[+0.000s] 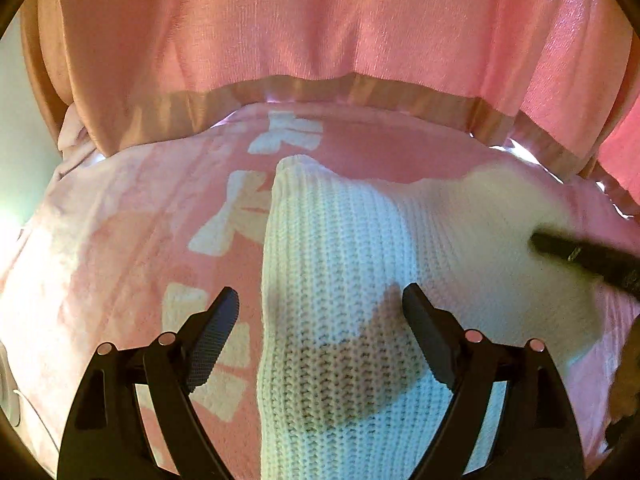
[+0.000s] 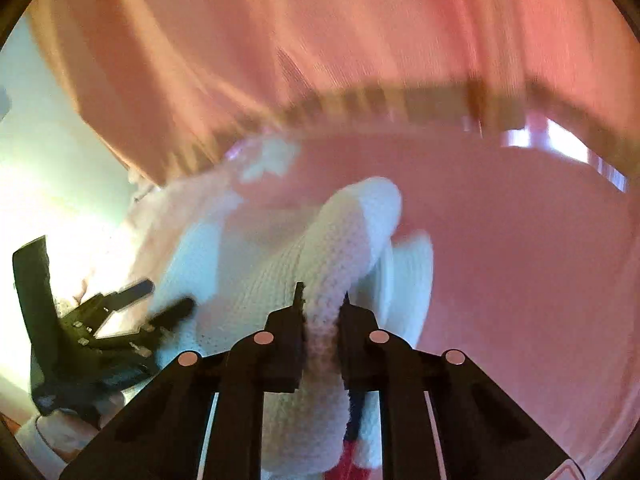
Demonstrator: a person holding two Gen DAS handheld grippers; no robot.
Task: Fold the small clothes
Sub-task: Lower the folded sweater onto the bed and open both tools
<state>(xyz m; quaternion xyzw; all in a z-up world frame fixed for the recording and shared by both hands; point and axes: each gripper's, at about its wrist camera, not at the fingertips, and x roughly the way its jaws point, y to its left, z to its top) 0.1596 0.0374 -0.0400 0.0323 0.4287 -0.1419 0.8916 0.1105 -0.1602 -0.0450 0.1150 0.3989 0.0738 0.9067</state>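
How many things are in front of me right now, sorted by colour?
White: 1, the knit garment
Pink: 2, the blanket with white patterning and the curtain
Black: 2, the left tool, open, and the right tool, shut on the knit garment
Total: 5

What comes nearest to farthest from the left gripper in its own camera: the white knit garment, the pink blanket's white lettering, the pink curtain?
Measured from the left gripper:
1. White knit garment, lying right between its open fingers.
2. White lettering, on the blanket to the left and farther back.
3. Pink curtain, hanging across the back.
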